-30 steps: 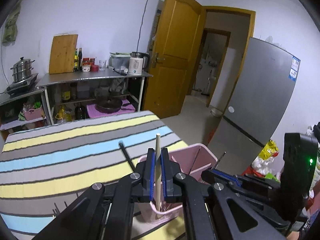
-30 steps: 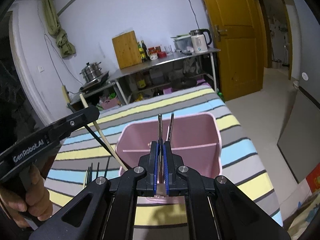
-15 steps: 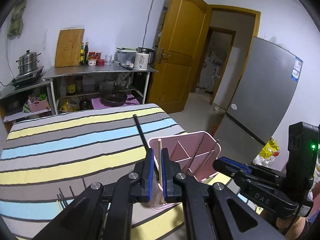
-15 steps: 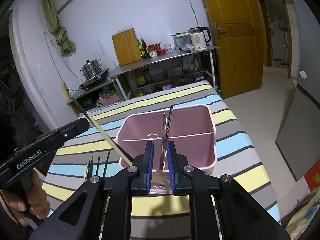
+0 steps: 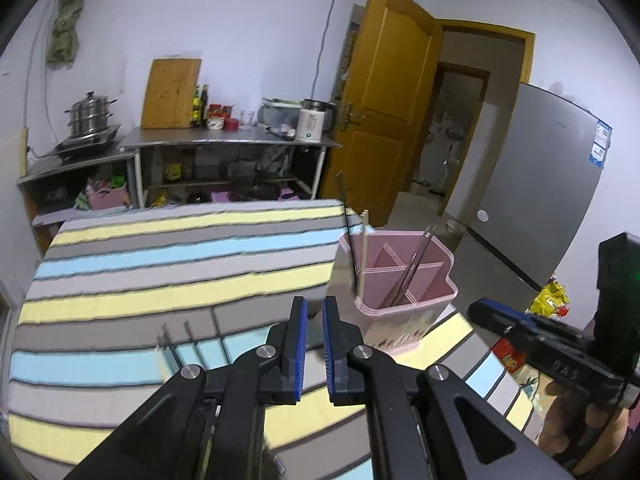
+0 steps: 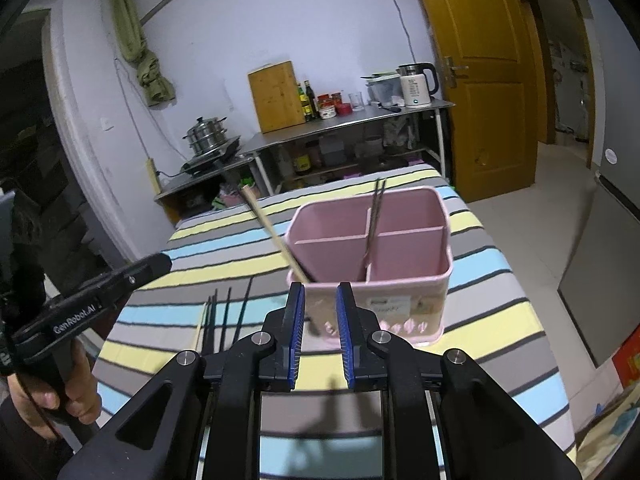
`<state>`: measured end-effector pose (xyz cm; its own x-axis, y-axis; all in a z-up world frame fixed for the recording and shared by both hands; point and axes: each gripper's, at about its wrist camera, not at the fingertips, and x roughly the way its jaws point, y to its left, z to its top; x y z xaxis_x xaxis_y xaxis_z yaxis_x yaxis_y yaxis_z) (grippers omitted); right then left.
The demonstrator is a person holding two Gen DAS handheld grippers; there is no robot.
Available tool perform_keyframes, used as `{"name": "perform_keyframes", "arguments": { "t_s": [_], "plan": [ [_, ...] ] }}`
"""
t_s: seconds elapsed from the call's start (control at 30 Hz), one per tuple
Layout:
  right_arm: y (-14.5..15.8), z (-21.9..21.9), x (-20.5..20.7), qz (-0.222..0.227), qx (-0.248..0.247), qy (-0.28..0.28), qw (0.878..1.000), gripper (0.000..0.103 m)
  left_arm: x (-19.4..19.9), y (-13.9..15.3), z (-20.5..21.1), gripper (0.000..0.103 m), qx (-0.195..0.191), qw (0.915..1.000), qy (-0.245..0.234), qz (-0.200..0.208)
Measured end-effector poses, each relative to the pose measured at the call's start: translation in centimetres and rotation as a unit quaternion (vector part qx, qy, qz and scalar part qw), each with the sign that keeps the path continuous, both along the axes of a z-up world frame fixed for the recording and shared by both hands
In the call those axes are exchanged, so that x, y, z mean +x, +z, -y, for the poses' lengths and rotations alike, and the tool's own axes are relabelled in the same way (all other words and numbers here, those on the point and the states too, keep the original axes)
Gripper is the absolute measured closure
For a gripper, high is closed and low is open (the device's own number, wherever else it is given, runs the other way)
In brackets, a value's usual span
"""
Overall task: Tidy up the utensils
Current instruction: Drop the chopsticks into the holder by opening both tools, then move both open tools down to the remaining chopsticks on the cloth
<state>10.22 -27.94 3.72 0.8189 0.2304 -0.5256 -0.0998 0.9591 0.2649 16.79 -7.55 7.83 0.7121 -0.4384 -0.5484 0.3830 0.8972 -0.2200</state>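
Observation:
A pink divided utensil holder point(image 5: 424, 308) point(image 6: 404, 296) stands on the striped table. A wooden chopstick point(image 5: 363, 252) point(image 6: 276, 236) and a black one point(image 5: 347, 232) lean in its left compartment. A pair of metal chopsticks point(image 5: 412, 268) point(image 6: 374, 220) stands in another compartment. My left gripper point(image 5: 315, 316) is open and empty, left of the holder. My right gripper point(image 6: 320, 300) is open and empty, just in front of the holder. Several loose dark chopsticks point(image 6: 224, 320) point(image 5: 176, 340) lie on the cloth.
The striped tablecloth point(image 5: 160, 264) covers the table. A steel shelf point(image 5: 224, 144) with a kettle, bottles and a cutting board stands behind. A yellow door point(image 5: 384, 120) and a grey fridge point(image 5: 536, 184) are to the right.
Both grippers opened and let go of their chopsticks, which now stand in the holder. Both grippers pulled back from the holder.

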Motion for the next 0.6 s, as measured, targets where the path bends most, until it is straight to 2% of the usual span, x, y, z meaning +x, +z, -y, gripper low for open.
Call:
{"name": "perform_keyframes", "arguments": {
  "t_s": [0.3,0.6],
  "plan": [
    [-1.7,-2.9,-2.3,-0.002,-0.009,0.035,0.999,0.083,-3.9,-3.8,-4.4,0.096,0.020,0.9984,0.041,-0.032],
    [-3.5,-5.8,-2.4,-0.026,-0.011,0.066,0.997,0.083,-5.1,-5.9,-7.4,0.096,0.017,0.9957,0.072,-0.057]
  ]
}}
